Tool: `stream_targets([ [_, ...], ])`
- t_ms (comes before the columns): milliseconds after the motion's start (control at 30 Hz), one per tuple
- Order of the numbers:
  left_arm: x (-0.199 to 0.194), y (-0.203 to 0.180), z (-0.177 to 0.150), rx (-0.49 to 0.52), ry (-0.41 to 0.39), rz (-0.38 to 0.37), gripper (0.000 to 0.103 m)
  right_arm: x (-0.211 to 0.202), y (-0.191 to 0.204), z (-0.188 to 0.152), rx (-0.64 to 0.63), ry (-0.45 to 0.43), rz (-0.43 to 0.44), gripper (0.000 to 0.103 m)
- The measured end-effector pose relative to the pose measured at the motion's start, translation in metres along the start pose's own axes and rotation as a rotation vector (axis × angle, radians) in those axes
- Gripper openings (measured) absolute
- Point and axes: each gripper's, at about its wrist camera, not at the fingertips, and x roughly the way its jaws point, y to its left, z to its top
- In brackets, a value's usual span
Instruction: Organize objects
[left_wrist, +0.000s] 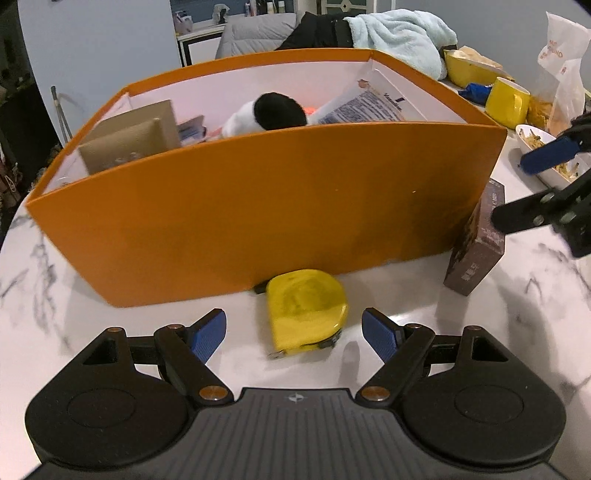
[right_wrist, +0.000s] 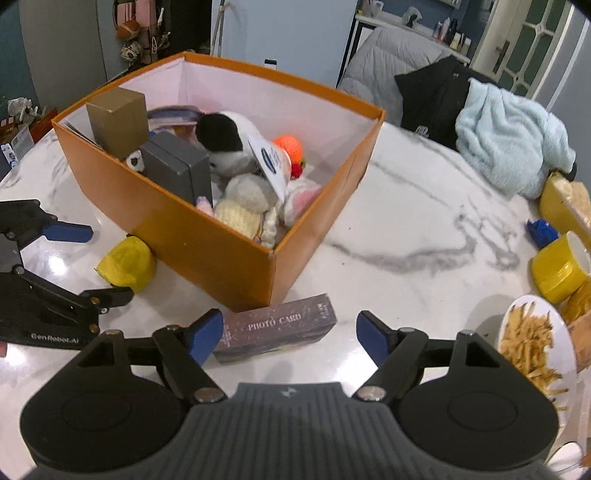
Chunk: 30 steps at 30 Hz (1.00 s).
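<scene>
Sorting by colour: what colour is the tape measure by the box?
Yellow tape measure, clearest in the left wrist view.

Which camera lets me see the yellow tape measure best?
The left wrist view: the yellow plastic tape measure lies whole and close, ahead of the open left gripper. The right wrist view shows it small, at the side.

On your counter (right_wrist: 406, 206): storage box (right_wrist: 207, 236) holding plush toys (right_wrist: 240, 206); tape measure (left_wrist: 306, 314) against its near wall; photo card box (right_wrist: 275, 328) at its near corner; plate (right_wrist: 537, 343) far right.
</scene>
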Motion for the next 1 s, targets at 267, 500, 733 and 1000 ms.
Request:
stream_targets([
  [267,0.015,-0.007,0.003,0.011,0.03,0.006,0.096,0.013,-0.008,0.001,0.082,0.002,0.027,0.084],
  [500,0.021,-0.007,0.001,-0.017,0.014,-0.012,0.098,0.019,-0.014,0.001,0.169,0.039,0.112,0.082],
  [733,0.018,0.008,-0.005,-0.045,0.023,0.013,0.1,0.021,-0.007,-0.003,0.166,0.116,0.262,0.074],
  [1000,0.01,0.03,-0.015,-0.077,0.042,0.056,0.101,-0.003,0.011,-0.001,0.06,0.097,0.318,0.082],
])
